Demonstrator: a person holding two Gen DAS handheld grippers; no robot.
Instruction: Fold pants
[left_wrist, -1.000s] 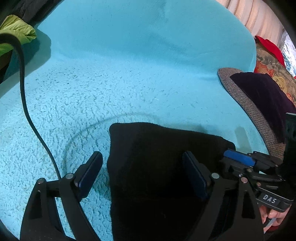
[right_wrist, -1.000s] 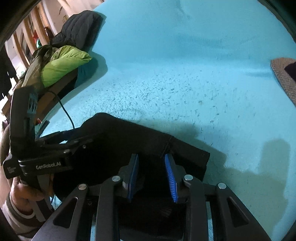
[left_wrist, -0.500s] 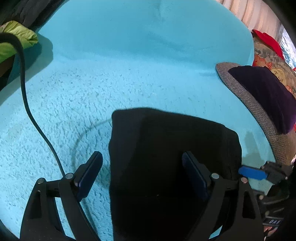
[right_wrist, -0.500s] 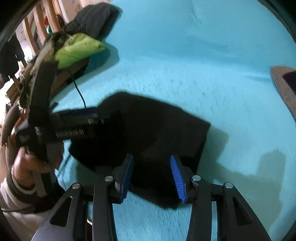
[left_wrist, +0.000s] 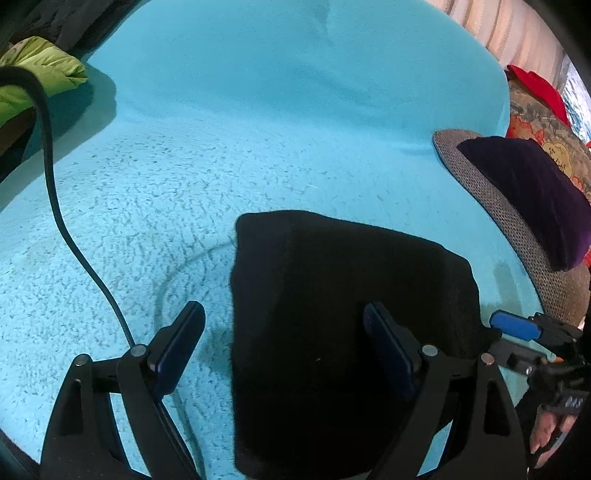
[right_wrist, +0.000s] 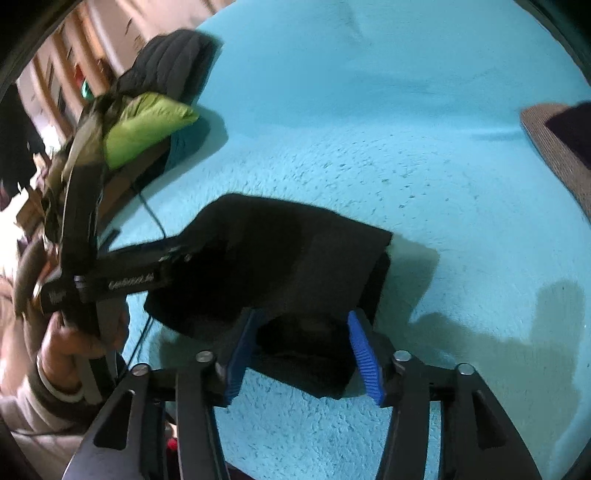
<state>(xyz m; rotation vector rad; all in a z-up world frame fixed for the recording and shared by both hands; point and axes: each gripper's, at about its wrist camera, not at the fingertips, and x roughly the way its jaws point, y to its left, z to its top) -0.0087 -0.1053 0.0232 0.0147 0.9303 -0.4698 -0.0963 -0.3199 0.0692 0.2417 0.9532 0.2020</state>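
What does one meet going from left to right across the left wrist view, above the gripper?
Green cushion → black cable → folded black pants → grey mesh seat with a dark purple cushion.

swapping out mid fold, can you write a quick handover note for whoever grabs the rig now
Left tool: open, holding nothing, hovering over the near left part of the pants.
Right tool: jaws opening, cloth edge between them but no pad pressing it.
Black pants: lying in a compact folded bundle on the turquoise blanket.
Done: the bundle looks folded and set down.
Left: check the edges are tidy, make a last fold if wanted.
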